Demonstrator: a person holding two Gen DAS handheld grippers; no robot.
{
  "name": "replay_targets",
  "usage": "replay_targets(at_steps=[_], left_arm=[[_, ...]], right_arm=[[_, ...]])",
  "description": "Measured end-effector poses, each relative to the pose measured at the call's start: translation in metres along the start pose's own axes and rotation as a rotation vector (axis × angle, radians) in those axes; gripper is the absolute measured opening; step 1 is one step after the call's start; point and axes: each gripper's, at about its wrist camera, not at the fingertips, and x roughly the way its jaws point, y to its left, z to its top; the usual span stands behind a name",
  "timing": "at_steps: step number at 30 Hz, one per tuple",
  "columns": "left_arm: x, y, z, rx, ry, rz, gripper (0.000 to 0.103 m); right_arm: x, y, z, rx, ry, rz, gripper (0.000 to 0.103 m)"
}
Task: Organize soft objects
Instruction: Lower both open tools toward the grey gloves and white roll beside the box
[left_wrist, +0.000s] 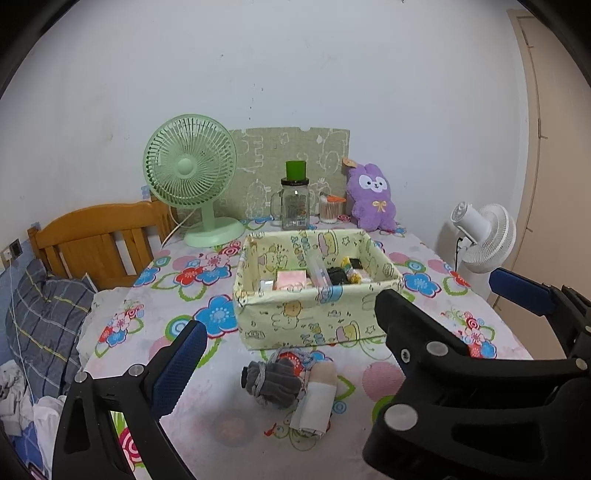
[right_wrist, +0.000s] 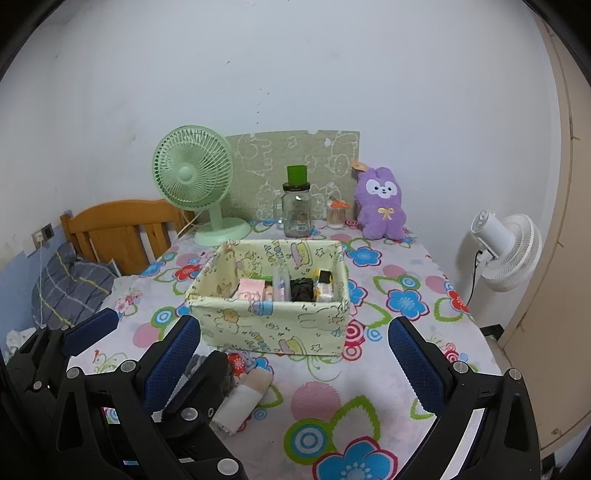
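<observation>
Both grippers, left (left_wrist: 288, 332) and right (right_wrist: 293, 339), hover spread and empty; the grey knotted sock bundle (left_wrist: 271, 382) and white-and-beige rolled cloth (left_wrist: 317, 400) await the pale-yellow cartoon-print fabric box (left_wrist: 317, 317).

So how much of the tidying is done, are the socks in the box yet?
Some is done: the pale yellow cartoon-print fabric box already holds a black bundle and other small items. Nothing is in hand: the left gripper and right gripper are both open and empty. Still left on the flowered tablecloth: the grey rolled sock bundle and the white-and-beige rolled sock.
</observation>
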Motion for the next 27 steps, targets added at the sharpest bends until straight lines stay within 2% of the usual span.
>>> replay_targets(at_steps=[7, 14, 27], left_arm=[[0.004, 0.004, -0.014, 0.009, 0.021, 0.001, 0.101], [0.013, 0.013, -0.028, 0.002, 0.048, 0.008, 0.101], [0.04, 0.03, -0.052, -0.014, 0.122, 0.013, 0.1]], right_arm=[[0.006, 0.007, -0.015, -0.005, 0.011, 0.016, 0.103], [0.022, 0.011, -0.028, 0.01, 0.057, 0.06, 0.103], [0.054, 0.022, -0.051, 0.006, 0.14, 0.052, 0.102]])
